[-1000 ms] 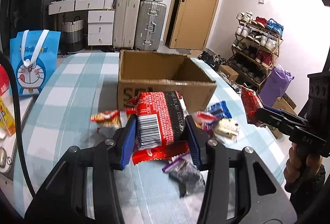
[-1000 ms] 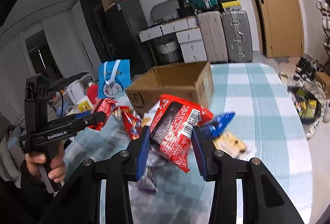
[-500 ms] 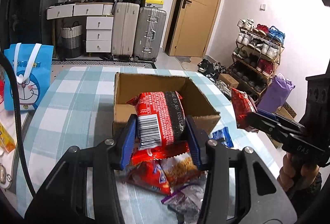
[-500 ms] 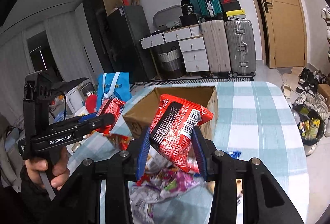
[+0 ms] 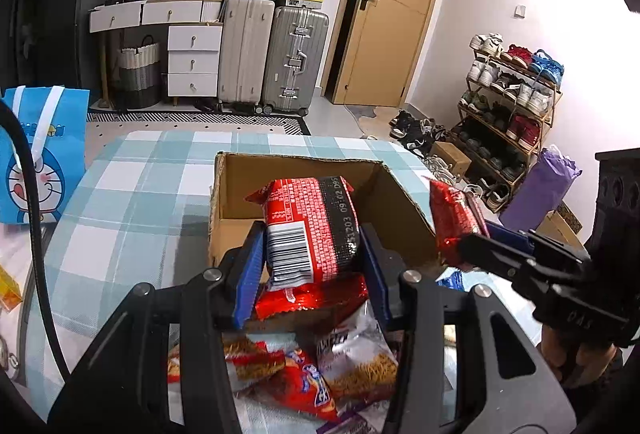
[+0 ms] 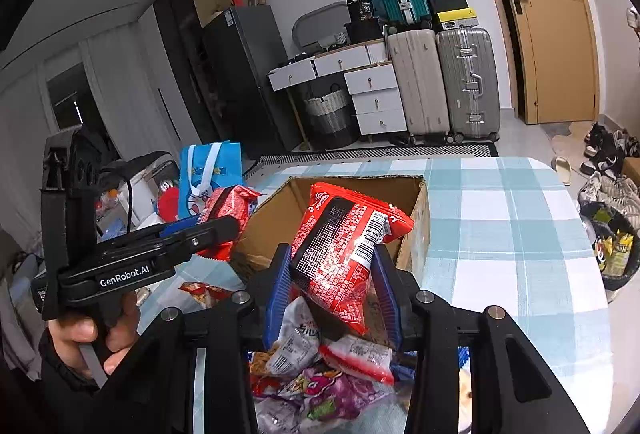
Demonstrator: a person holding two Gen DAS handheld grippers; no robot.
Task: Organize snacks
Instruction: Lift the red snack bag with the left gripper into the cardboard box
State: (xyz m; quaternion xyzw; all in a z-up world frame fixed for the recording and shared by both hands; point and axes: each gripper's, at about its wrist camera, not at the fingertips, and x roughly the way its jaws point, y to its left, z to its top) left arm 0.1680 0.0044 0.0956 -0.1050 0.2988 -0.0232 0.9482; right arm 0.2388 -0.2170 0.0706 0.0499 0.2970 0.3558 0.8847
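Gripping red snack packet, left claw above cardboard box; right claw clamps second red packet.

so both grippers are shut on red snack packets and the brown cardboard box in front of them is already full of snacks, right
Not quite. Both grippers hold red snack packets, left gripper and right gripper, but the left wrist view shows the brown cardboard box empty inside.

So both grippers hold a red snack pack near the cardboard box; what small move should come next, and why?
Probably carry both a little further forward over the cardboard box and then open the jaws. The left gripper and right gripper each clamp a red pack at its near rim, and the box looks empty.
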